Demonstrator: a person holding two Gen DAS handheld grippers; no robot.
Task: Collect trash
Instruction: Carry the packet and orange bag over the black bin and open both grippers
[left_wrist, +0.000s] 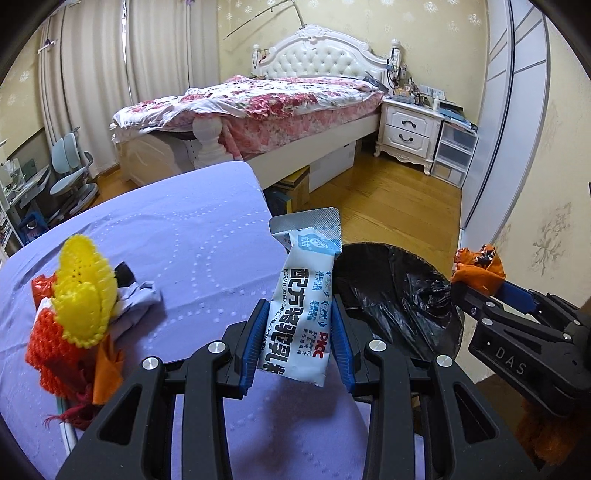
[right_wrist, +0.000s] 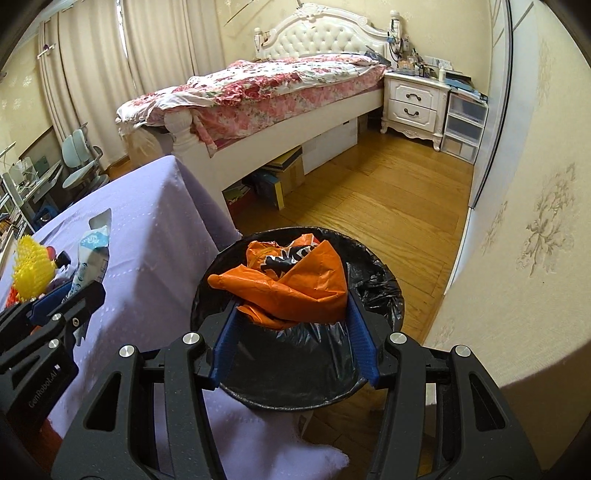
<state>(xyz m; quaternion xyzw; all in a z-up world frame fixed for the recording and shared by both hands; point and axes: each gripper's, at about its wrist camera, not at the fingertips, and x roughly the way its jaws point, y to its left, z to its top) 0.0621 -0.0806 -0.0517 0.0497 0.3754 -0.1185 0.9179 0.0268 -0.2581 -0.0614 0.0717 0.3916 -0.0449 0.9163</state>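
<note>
Right gripper (right_wrist: 295, 321) is clamping orange bag (right_wrist: 295, 280) over bin (right_wrist: 384, 280); left gripper (left_wrist: 297, 332) is pinching milk-powder sachet (left_wrist: 301, 306) (over table edge: early release risks floor drop).

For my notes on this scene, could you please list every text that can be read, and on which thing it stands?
"FORMULATED CAMEL MILK POWDER" and "PICC", beside large Chinese characters: on the white sachet held in the left gripper.
"DAS": on the right gripper body, seen from the left wrist.
"GenRobot.AI": on the left gripper body, seen from the right wrist.
Black print on the orange bag: crumpled, not readable.
Small print on the sachet: too small to read.
</note>
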